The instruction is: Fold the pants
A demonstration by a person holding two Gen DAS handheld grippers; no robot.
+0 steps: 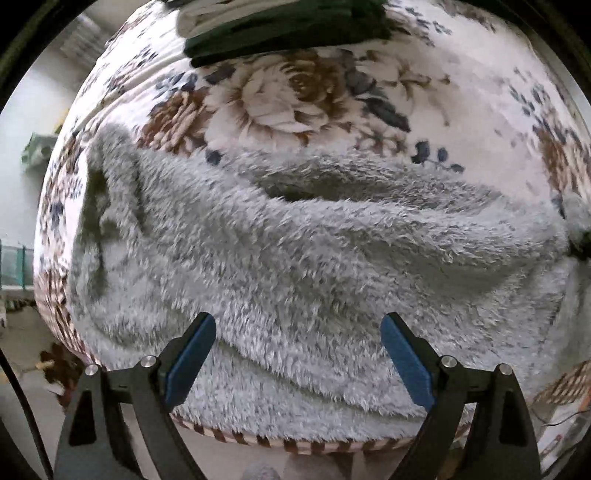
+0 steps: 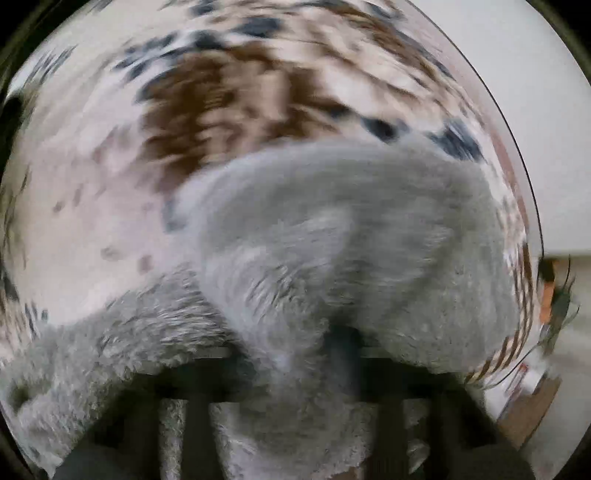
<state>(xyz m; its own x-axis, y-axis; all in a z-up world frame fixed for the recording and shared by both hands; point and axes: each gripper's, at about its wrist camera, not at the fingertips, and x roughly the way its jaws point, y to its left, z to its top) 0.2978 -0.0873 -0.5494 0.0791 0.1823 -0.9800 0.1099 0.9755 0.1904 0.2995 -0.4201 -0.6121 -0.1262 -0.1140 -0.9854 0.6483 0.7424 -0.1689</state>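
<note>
Fluffy grey pants [image 1: 295, 251] lie across a floral blanket [image 1: 295, 96] on a bed. In the left wrist view my left gripper [image 1: 298, 350] is open and empty, its blue pads [image 1: 192, 362] spread just above the near edge of the pants. In the right wrist view, which is motion-blurred, the grey pants [image 2: 332, 229] bunch up and drape over my right gripper [image 2: 295, 369]. Its fingers are buried in the fleece, which rises from between them. At the far right of the left wrist view, a dark shape [image 1: 580, 243] sits at the lifted end of the pants.
A stack of folded dark green and white clothes [image 1: 288, 29] lies at the far side of the bed. The bed's striped hem [image 1: 295, 443] marks its near edge. Floor and clutter show at the left [image 1: 22, 332] and beyond the right edge [image 2: 546, 302].
</note>
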